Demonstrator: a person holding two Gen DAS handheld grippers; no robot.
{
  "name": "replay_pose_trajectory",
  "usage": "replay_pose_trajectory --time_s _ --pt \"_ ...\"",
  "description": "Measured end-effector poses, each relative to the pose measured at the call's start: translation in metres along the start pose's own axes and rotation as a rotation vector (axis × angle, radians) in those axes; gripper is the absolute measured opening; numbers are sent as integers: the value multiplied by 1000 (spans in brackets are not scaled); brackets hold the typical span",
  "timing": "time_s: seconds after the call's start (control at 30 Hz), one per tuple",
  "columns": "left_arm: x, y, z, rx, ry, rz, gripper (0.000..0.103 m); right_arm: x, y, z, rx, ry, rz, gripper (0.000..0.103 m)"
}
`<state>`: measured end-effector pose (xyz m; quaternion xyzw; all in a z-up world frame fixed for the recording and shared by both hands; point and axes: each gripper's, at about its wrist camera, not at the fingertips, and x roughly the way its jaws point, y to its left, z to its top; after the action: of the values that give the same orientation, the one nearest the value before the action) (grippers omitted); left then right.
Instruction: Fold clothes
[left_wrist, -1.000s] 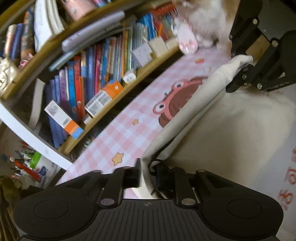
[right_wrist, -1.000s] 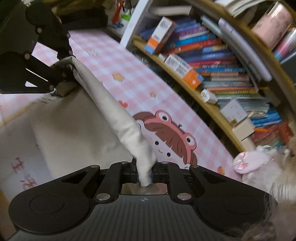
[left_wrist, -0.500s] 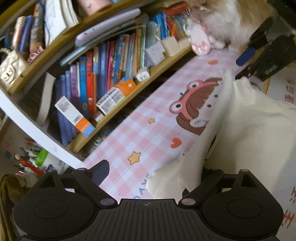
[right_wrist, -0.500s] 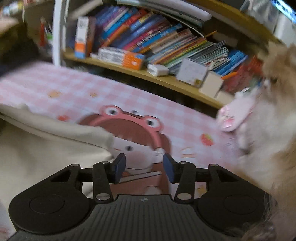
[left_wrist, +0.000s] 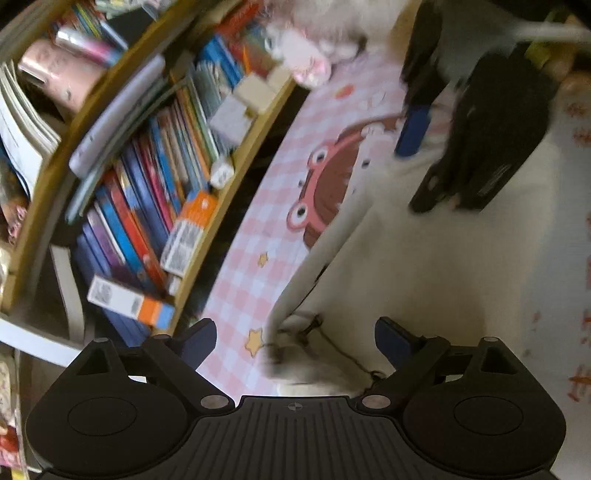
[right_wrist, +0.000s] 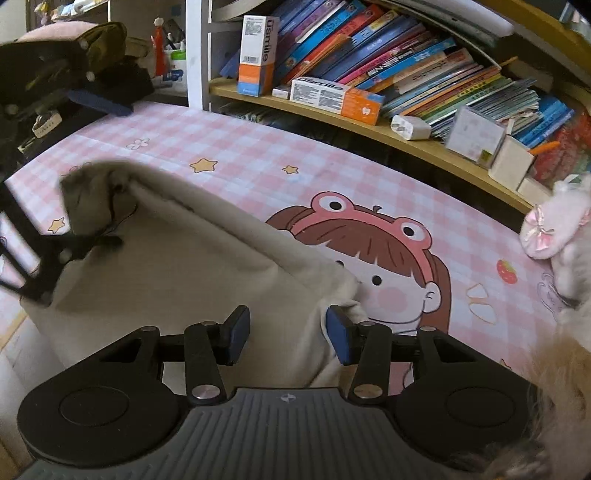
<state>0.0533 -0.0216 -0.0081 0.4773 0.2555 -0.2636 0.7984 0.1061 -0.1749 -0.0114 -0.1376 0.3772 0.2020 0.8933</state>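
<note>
A cream garment (left_wrist: 424, 266) lies folded on the pink checked cloth (left_wrist: 251, 280). It also shows in the right wrist view (right_wrist: 177, 266). My left gripper (left_wrist: 295, 338) is open, its blue pads wide apart on either side of the garment's near corner. My right gripper (right_wrist: 288, 334) is open over the garment's other corner, holding nothing. The right gripper's body shows dark and blurred in the left wrist view (left_wrist: 476, 140), above the cloth. The left gripper shows at the left edge of the right wrist view (right_wrist: 44, 254).
A wooden bookshelf (right_wrist: 369, 122) full of books and boxes runs along the far side. A pink plush toy (right_wrist: 554, 225) and a furry animal (right_wrist: 576, 424) are at the right. The cloth has a frog-hat girl print (right_wrist: 369, 258). Dark items (right_wrist: 92, 85) lie at the back left.
Both grippers have opened and let go of the garment's top edge, which has dropped onto the cloth. The right gripper has swung round and lifted back.
</note>
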Motion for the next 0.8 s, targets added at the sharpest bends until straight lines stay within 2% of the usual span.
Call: replay_pose_trajectory --time_s 0.07,0.17,0.2,0.23,0.3,0.33,0.4,0.47,0.5,0.53,0.57,0.6,0.63,0.67,0.73,0.8 --pt "-12 13 -5 -126 -51 -34 95 3 -1 -1 11 0 -16 44" --pt "-12 32 -30 -410 -67 -113 89 6 -12 -5 61 3 -106 44" --pt "-7 37 -42 -507 -53 -135 76 5 -19 -8 98 5 -145 44" --pt "1 41 -56 -604 -29 -150 62 1 -27 -13 158 8 -147 44" --pt "16 52 -82 -826 9 -162 46 -9 -45 -23 295 12 -116 43" --pt "20 55 -93 -922 7 -172 43 -15 -52 -29 356 12 -82 42" --pt "26 61 -110 -1100 -54 -231 43 -28 -63 -41 470 9 5 41" --pt "26 65 -113 -1193 -97 -308 36 -38 -68 -52 557 14 93 41" --pt "26 66 -113 -1236 -117 -347 13 -41 -68 -57 586 18 122 40" --pt "26 68 -114 -1278 -138 -387 3 -42 -67 -60 599 21 136 38" --pt "26 69 -114 -1319 -159 -427 3 -42 -66 -62 599 25 139 33" --pt "23 73 -122 -1411 -215 -467 3 -40 -65 -62 596 29 138 30" --pt "19 77 -131 -1512 -280 -507 3 -39 -64 -61 591 33 135 23" --pt "23 80 -143 -1595 -251 -477 3 -37 -63 -61 590 34 132 16" --pt "44 79 -164 -1710 -67 -394 4 -32 -62 -62 593 34 122 15" --pt "58 75 -171 -1710 -9 -373 10 -27 -61 -62 589 29 123 15"
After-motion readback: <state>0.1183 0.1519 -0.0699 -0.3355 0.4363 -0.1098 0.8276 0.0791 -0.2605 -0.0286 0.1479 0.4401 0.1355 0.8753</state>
